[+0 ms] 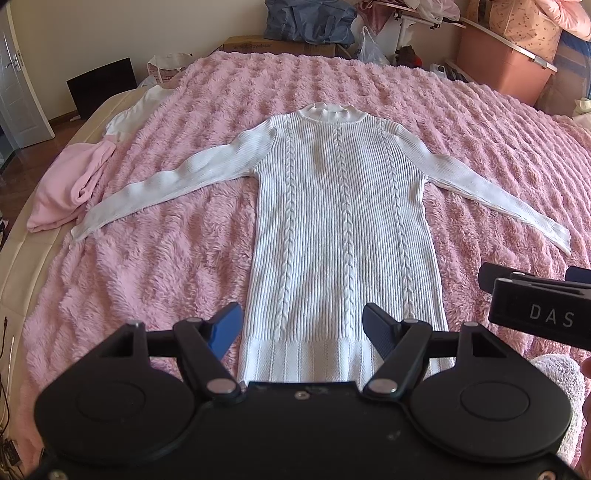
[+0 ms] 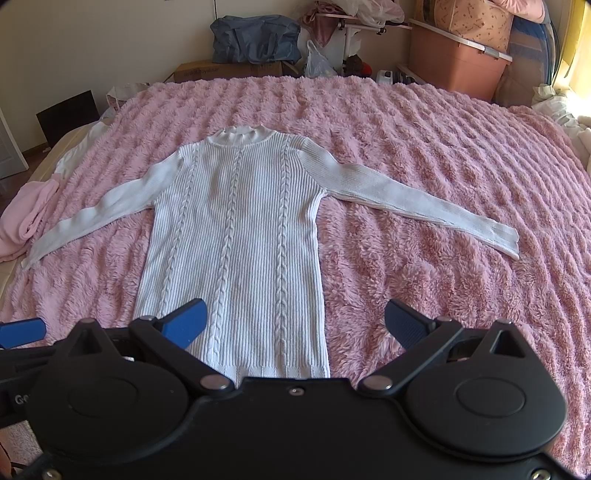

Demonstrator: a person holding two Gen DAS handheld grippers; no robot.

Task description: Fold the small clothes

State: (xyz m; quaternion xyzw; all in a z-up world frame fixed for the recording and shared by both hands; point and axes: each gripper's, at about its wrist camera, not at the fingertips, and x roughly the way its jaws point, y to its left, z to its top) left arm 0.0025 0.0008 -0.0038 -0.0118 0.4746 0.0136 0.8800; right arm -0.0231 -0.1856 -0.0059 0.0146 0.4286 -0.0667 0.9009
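Observation:
A white cable-knit sweater (image 1: 343,229) lies flat, face up, on the pink fluffy blanket (image 1: 166,266), collar far, hem near, both sleeves spread outward. It also shows in the right wrist view (image 2: 240,236). My left gripper (image 1: 303,325) is open and empty, held above the hem. My right gripper (image 2: 295,321) is open and empty, above the hem's right part. The right gripper's body shows at the right edge of the left wrist view (image 1: 539,310). A left fingertip (image 2: 22,330) shows at the left edge of the right wrist view.
A pink garment (image 1: 70,184) lies crumpled at the bed's left edge, with a white one (image 1: 136,114) behind it. Beyond the bed stand a cardboard box (image 1: 277,46), a blue bag (image 1: 306,18) and a pink storage bin (image 1: 502,66).

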